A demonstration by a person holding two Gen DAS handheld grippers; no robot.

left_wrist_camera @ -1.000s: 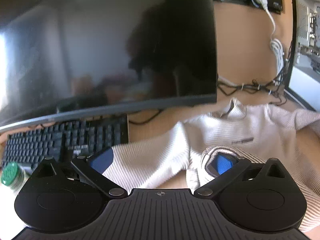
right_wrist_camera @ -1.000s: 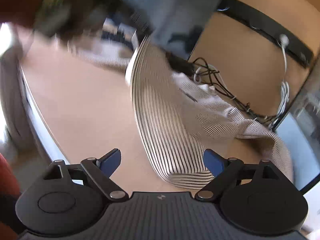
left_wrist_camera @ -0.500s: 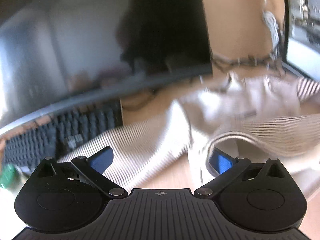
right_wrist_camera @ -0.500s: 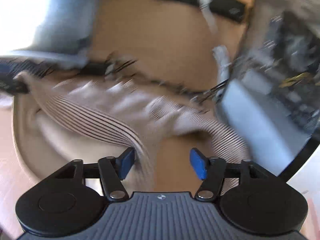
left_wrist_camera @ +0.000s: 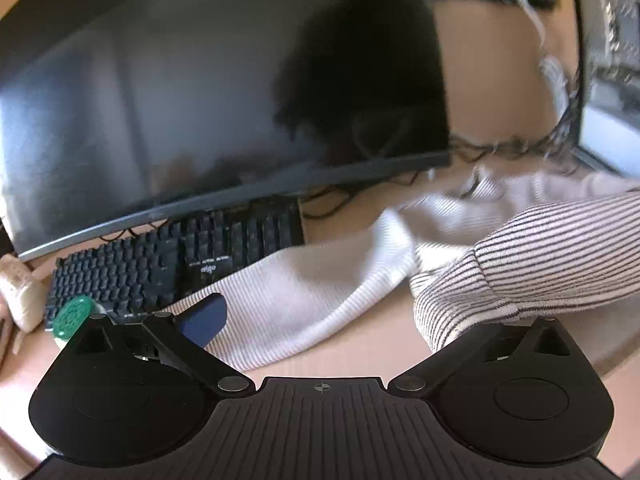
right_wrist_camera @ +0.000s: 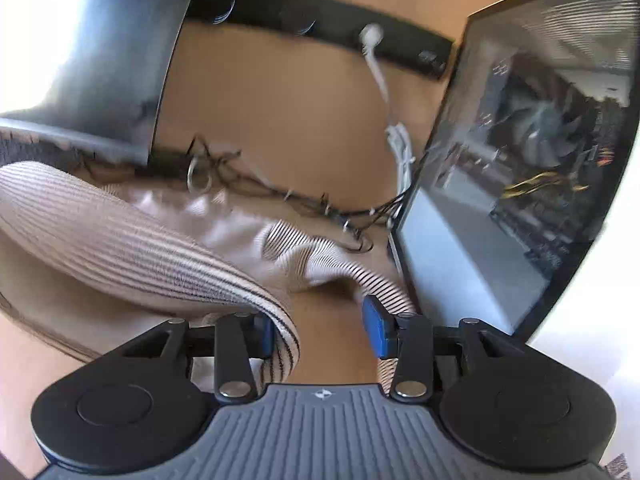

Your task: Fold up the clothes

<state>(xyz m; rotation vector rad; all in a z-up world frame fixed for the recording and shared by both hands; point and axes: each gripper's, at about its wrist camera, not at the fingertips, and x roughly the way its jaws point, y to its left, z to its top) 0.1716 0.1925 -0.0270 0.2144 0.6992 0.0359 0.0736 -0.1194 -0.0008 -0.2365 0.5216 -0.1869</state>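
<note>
While the left wrist view takes in the keyboard (left_wrist_camera: 176,268) under the curved monitor (left_wrist_camera: 216,92), only the right wrist view shows the glass-sided computer case (right_wrist_camera: 520,184). A striped sweater (left_wrist_camera: 320,292) lies on the desk (left_wrist_camera: 360,344), one sleeve running from the keyboard's near corner away towards the case. Bare wood lies nearer than the keyboard. The left gripper (left_wrist_camera: 352,312) is spread wide, a cuff draped over one finger; the right gripper (right_wrist_camera: 320,332) stands open around a fold.

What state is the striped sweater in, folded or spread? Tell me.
Neither neatly folded nor spread flat: the sweater lies rumpled on the desk, one sleeve draped back across it.
</note>
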